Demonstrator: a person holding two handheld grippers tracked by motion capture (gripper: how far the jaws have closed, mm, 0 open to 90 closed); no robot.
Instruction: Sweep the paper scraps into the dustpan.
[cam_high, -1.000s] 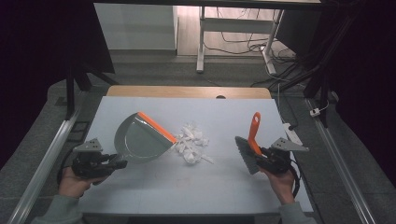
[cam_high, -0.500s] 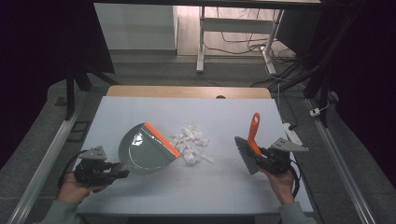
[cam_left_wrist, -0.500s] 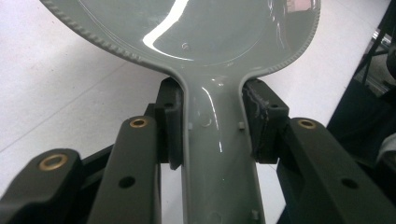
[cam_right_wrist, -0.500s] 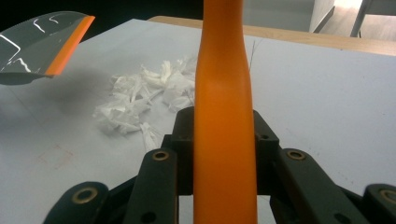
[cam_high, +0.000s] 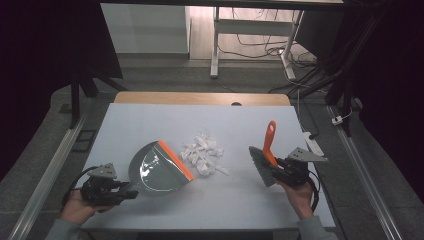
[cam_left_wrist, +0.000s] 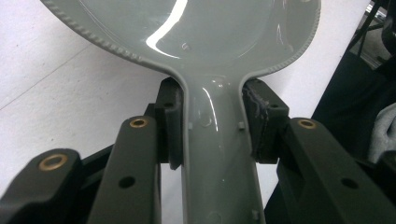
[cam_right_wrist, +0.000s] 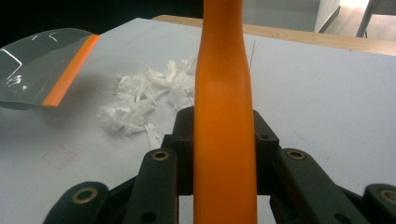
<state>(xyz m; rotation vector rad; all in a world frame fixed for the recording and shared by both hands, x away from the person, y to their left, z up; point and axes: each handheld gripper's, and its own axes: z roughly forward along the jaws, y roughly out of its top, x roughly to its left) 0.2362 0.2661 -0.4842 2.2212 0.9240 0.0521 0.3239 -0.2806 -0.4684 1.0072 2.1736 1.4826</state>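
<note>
A grey dustpan (cam_high: 156, 170) with an orange lip lies at the table's left front; its handle (cam_left_wrist: 217, 154) is clamped between the pads of my left gripper (cam_high: 127, 191), which is shut on it. White paper scraps (cam_high: 202, 152) lie in a small heap mid-table, just right of the lip, and show in the right gripper view as paper scraps (cam_right_wrist: 140, 100). My right gripper (cam_high: 276, 167) is shut on the orange handle (cam_right_wrist: 223, 121) of a hand brush (cam_high: 264, 160); its grey bristles point toward the scraps from the right.
The pale table top (cam_high: 235, 125) has a wooden strip along its far edge. Metal rails run down both sides on the floor. A desk frame and cables stand beyond the far edge.
The left gripper has drawn the dustpan back toward the near left corner, away from the scraps. The right gripper and brush have stayed put.
</note>
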